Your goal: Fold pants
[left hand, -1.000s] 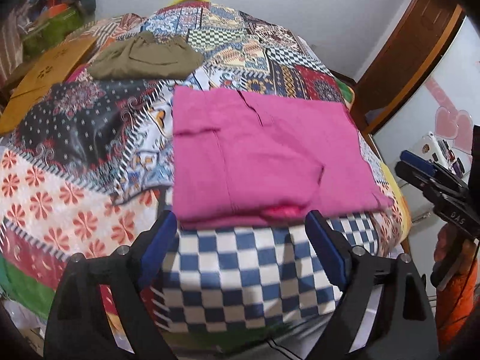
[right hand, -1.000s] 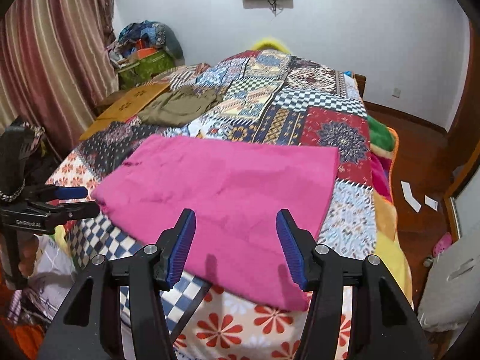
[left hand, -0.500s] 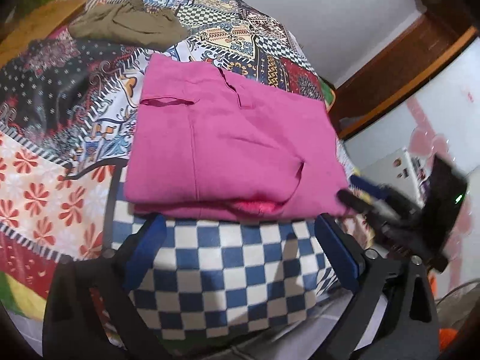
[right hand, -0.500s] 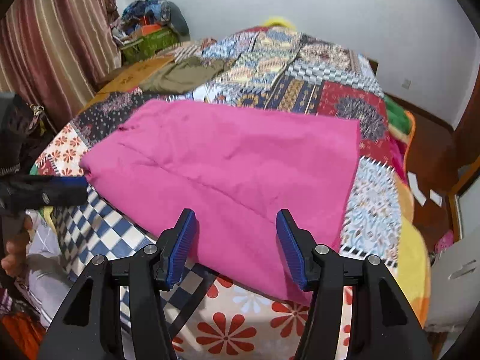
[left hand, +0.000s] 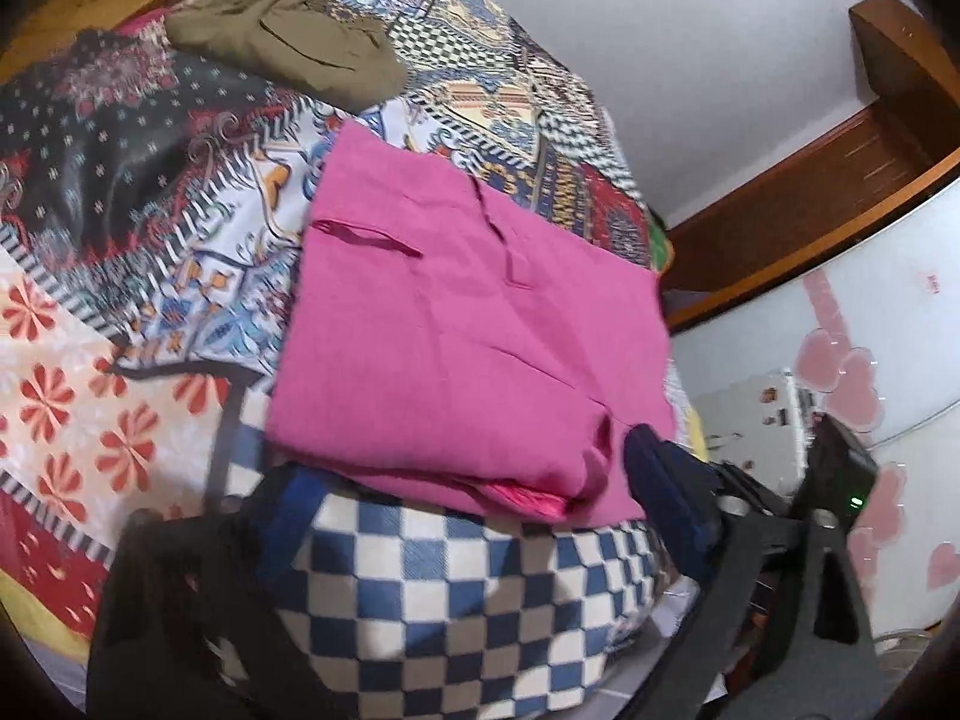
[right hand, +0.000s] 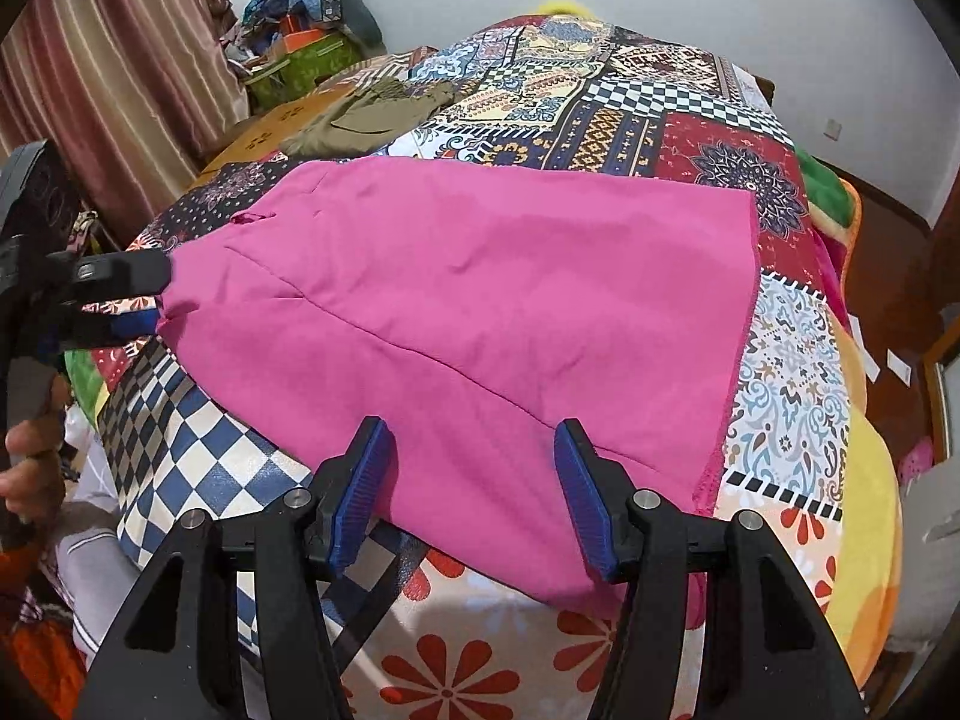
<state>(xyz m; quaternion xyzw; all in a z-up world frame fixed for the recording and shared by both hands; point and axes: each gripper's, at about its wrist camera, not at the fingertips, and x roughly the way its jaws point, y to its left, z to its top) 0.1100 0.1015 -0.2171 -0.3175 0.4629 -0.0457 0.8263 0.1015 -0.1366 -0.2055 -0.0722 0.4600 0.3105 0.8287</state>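
- Pants (right hand: 456,312): pink, folded flat on the bed (right hand: 792,396), over the patchwork quilt, near the bed's front edge.
- Left gripper (left hand: 474,510): fingers spread wide, nothing between them. They flank the near folded edge of the pants, low over the checked patch. The picture is blurred here; contact with the cloth cannot be told.
- In the right wrist view the left gripper (right hand: 144,294) shows at the pants' left corner, its tips at the cloth edge.
- Right gripper (right hand: 474,492): fingers released, wide apart, poised over the near edge of the pants. Touching or just above cannot be told.
- Olive garment (left hand: 288,48): lies bunched on the quilt farther back, well apart from the pants.
- Cardboard (right hand: 270,126): flat at the bed's far left edge, beside the olive garment.
- Clutter pile (right hand: 300,24): bags and cloth in the corner by the striped curtain (right hand: 114,78).
- Nothing lies on the pants.
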